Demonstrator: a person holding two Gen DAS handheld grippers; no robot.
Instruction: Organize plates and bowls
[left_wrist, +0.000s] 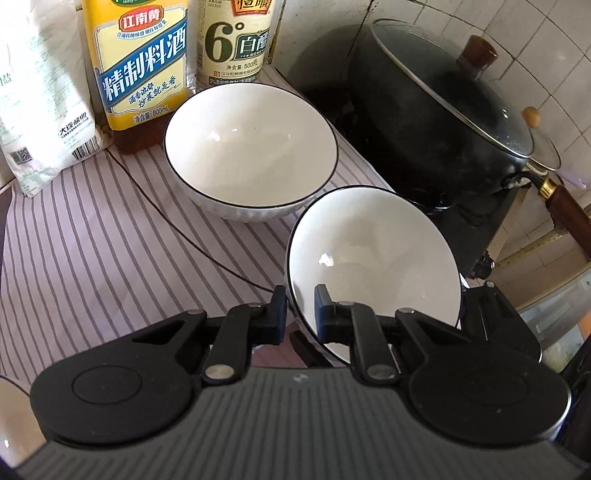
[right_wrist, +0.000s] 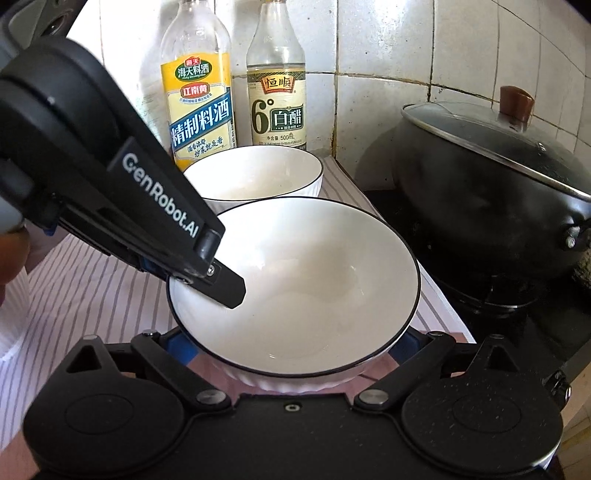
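While the near bowl (right_wrist: 295, 288) sits beside the far bowl (left_wrist: 251, 147), not nested, stacking looks barely begun. The left gripper (left_wrist: 300, 310) pinches the near bowl's rim; the right gripper (right_wrist: 291, 343) stands spread around its base, apparently not pressing. Around them: a striped cloth (left_wrist: 92, 240), a lidded black wok (left_wrist: 436, 122) on the stove, tiled wall, then 2 bottles (right_wrist: 199, 110).
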